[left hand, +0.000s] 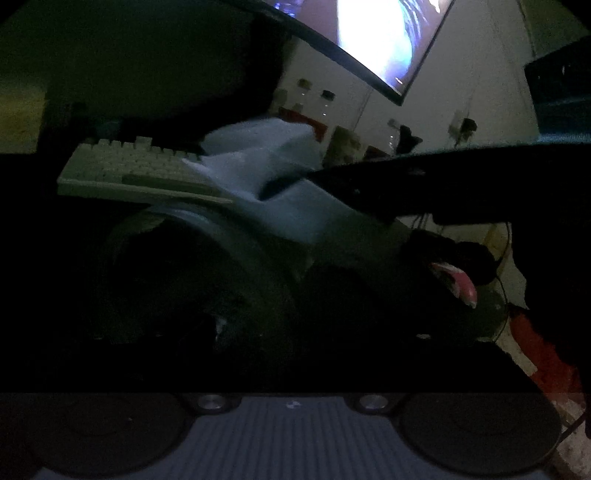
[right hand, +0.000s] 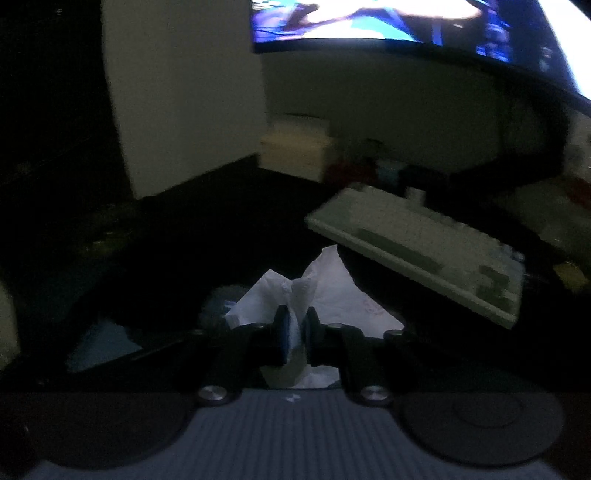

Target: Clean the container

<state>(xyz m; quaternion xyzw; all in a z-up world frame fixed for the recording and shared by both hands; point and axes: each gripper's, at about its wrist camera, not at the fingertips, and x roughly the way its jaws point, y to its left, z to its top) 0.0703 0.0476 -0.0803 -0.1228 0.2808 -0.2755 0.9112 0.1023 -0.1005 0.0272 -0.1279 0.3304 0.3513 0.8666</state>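
The room is very dark. In the left wrist view a round container (left hand: 236,251) fills the middle, tilted, its dark opening facing me; it seems held by my left gripper, whose fingers are lost in the dark. A white tissue (left hand: 273,173) lies over the container's upper rim, pinched by my right gripper (left hand: 332,181), which reaches in from the right. In the right wrist view the right gripper (right hand: 295,328) is shut on the crumpled white tissue (right hand: 325,291). The container is hard to make out in that view.
A pale keyboard (left hand: 136,170) (right hand: 417,243) sits on the dark desk behind the container. A lit curved monitor (left hand: 373,40) (right hand: 406,22) hangs above. A pink-lit mouse (left hand: 458,280) and cables lie to the right. A dark tablet-like slab (right hand: 110,350) lies to the left.
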